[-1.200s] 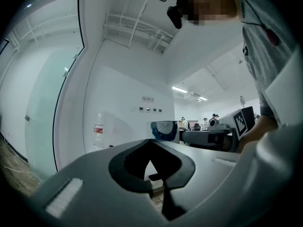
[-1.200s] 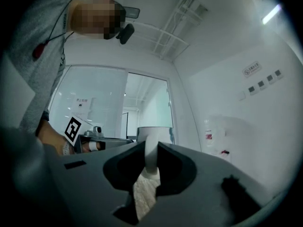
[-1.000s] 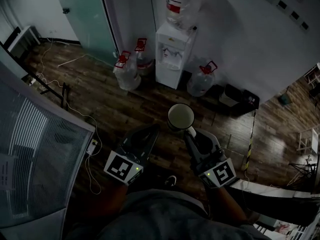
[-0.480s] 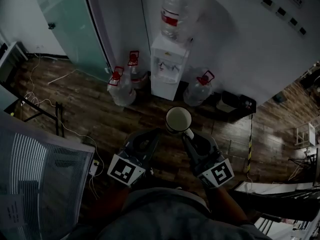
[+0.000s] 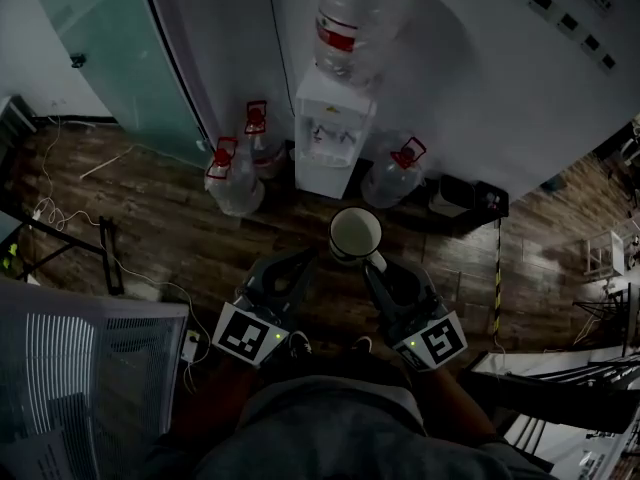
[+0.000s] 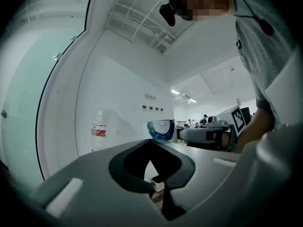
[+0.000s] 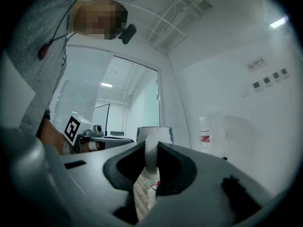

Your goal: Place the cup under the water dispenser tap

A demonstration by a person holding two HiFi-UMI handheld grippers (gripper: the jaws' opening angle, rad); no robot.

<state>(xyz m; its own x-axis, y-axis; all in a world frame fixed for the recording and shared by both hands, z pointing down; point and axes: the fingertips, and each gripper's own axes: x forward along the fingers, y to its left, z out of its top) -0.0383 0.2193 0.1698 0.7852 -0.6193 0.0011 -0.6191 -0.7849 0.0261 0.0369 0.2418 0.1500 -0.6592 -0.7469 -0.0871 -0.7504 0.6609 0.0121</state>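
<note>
A white cup [image 5: 356,235] with a blue pattern hangs upright in front of me. My right gripper [image 5: 375,265] is shut on its handle [image 7: 150,151]. The left gripper view shows that cup [image 6: 162,129] off to the right. My left gripper [image 5: 300,263] hangs level beside it, jaws together with nothing between them. Ahead against the wall stands the white water dispenser [image 5: 330,133], with a large clear bottle [image 5: 350,18] on top. Its tap recess [image 5: 328,133] faces me, some way beyond the cup. The bottle [image 7: 204,137] also appears in the right gripper view.
Three large water jugs stand on the wood floor round the dispenser: two at its left [image 5: 232,173] [image 5: 258,133], one at its right [image 5: 395,173]. A black box [image 5: 465,198] lies further right. A glass door [image 5: 100,48] is at the left, with cables [image 5: 60,168] below it.
Both grippers and the cup have travelled toward the dispenser, which now sits nearer and lower in the head view. The grip on the handle is unchanged.
</note>
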